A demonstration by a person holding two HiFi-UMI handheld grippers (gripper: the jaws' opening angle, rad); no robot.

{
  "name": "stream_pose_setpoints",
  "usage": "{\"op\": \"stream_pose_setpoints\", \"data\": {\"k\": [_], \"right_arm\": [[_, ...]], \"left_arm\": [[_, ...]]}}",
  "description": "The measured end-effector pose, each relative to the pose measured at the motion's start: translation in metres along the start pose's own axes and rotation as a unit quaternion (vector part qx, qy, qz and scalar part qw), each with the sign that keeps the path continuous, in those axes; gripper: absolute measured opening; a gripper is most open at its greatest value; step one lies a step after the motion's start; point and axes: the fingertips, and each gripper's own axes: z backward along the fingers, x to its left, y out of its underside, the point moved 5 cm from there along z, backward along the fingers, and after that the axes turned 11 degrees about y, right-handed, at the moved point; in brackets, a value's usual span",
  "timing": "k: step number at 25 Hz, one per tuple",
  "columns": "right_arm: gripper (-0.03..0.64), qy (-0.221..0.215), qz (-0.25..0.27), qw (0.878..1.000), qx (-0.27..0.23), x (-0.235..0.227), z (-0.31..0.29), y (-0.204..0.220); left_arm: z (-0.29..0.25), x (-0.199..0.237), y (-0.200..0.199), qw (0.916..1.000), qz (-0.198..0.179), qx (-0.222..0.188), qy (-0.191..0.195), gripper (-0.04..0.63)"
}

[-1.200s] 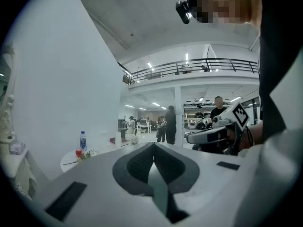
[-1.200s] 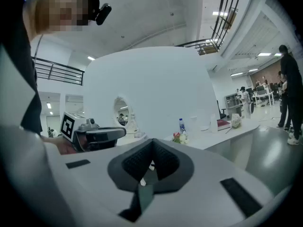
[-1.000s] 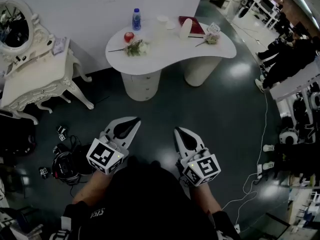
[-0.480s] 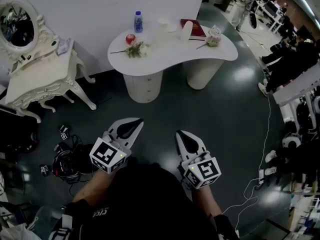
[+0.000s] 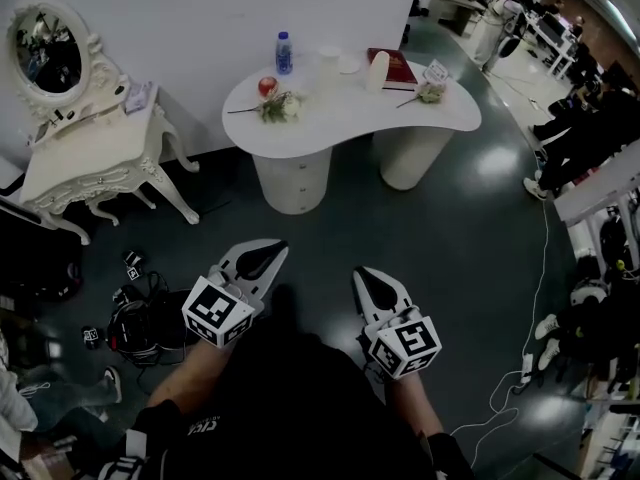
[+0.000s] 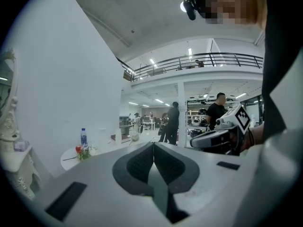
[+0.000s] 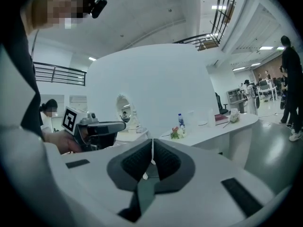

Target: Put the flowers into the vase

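A white curved counter [image 5: 340, 108] is standing against the wall across the dark floor, carrying two flowers: the left flower [image 5: 280, 105] lying beside one apple [image 5: 267, 86], the right flower [image 5: 428, 92] near the single pale vase [image 5: 376, 70]. The approach seems to be underway: the left hand-held gripper [image 5: 266, 254] and right hand-held gripper [image 5: 366, 276] are hanging clenched and empty, well apart from the counter. Next, one is needing to open over a stem.

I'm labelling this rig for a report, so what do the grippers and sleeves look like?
Left gripper and right gripper: pale grey pointed shells, dark ribbed pads, a cube of black-and-white square markers each. Black sleeves, white print on the left.
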Motion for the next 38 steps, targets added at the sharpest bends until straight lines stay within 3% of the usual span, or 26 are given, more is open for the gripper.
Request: {"op": "stream_pose_setpoints", "data": {"k": [5,11,20,32,38], "right_arm": [[0.029,0.002,-0.002,1.0,0.017,-0.012,-0.015,0.001],[0.029,0.007,-0.005,0.999,0.032,-0.031,-0.056,-0.002],[0.029,0.021,0.005,0.998,0.051,-0.062,-0.154,-0.026],[0.029,0.015,0.003,0.998,0.068,-0.066,-0.312,-0.072],[0.029,0.016,0.008,0.996,0.085,-0.074,-0.351,-0.079]], "left_arm": [[-0.009,0.018,0.004,0.9999,0.009,-0.001,-0.006,0.012],[-0.024,0.059,0.011,0.9992,-0.022,0.021,-0.025,0.012],[-0.063,0.166,0.0,0.9995,-0.007,0.012,-0.028,0.012],[-0.093,0.311,-0.001,1.0,-0.003,0.005,-0.005,0.012],[-0.111,0.352,-0.004,0.9999,0.012,-0.005,-0.004,0.012]]}}
